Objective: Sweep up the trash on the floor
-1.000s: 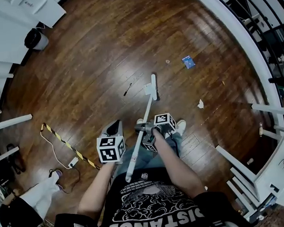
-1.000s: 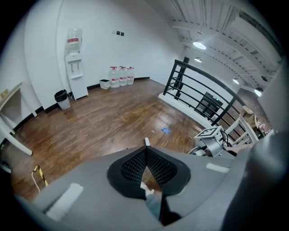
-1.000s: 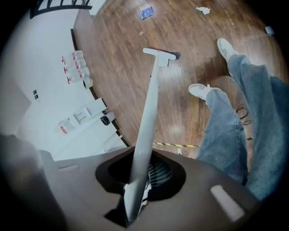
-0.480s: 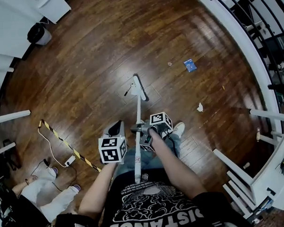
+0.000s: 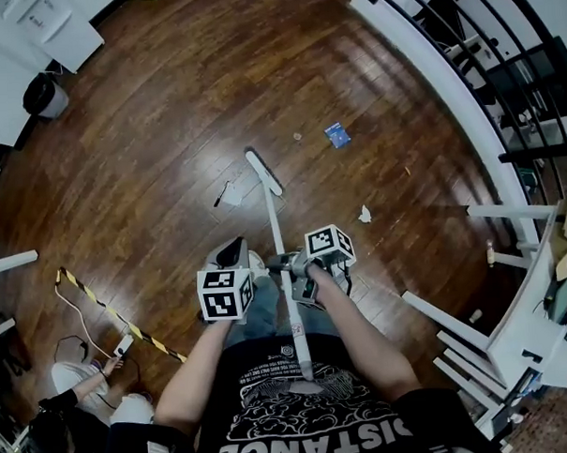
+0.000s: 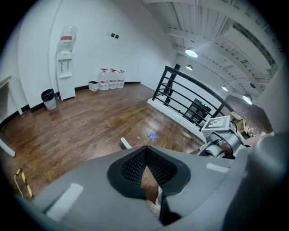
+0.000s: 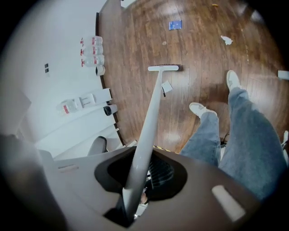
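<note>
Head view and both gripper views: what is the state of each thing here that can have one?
broom: tilted, head down on the floor.
right hand-held gripper: shut on the broom handle.
left hand-held gripper: shut, holding nothing.
white paper scrap: lying on the floor, apart from the broom head.
blue packet: lying flat on the floor.

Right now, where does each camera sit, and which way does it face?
Head view: on the person's head, facing steeply down at the wood floor; forearms, left hand-held gripper and right hand-held gripper show.
Left gripper view: rides the left one, facing across the room toward the railing; its jaws are together, empty.
Right gripper view: rides the right one, facing down the broom it clamps; jeans and shoes show.
Shared: head and right gripper views both show the broom's head and the blue packet.
</note>
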A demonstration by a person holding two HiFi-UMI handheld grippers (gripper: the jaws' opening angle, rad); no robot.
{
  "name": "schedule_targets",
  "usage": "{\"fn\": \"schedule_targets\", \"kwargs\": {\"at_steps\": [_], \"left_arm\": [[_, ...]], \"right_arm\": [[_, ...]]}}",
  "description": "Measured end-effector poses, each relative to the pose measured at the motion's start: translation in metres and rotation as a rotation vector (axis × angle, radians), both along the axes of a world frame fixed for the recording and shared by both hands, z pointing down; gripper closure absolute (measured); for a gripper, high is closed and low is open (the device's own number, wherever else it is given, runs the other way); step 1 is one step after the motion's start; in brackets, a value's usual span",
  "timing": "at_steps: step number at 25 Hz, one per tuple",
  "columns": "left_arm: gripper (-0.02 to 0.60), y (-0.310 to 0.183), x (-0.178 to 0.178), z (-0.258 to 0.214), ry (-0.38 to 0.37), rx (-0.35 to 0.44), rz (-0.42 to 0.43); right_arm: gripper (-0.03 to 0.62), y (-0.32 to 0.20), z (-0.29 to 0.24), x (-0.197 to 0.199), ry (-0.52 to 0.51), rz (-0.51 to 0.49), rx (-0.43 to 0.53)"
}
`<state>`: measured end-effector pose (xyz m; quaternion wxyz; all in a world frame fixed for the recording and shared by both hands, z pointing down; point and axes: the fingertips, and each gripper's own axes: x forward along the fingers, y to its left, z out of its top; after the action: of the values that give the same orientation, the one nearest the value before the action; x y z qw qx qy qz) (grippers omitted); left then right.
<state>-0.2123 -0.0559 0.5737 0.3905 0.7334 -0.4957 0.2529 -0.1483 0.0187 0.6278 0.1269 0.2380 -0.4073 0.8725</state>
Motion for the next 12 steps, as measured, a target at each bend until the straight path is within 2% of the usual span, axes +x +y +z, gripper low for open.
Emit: {"fn": "schedule_targets", "kwargs": {"at_steps": [3,9,12], "left_arm": [[0.577,-0.013,0.033,-0.01,0.025,0.03,0.053],[0.577,-0.043,0.096,-0.015,0.031,0.051,0.131],[0.577,-0.063,0.13,-0.015,0.017,0.051,0.145]], "right_arm": [[0.525,-0.015,-0.009,0.046,0.038,0.056,0.048],[0.528,-0.052,-0.004,0.156,0.23,0.051,0.153],[0.531,-0.083,-0.001,0.211,0.255,0.098,0.171]]}}
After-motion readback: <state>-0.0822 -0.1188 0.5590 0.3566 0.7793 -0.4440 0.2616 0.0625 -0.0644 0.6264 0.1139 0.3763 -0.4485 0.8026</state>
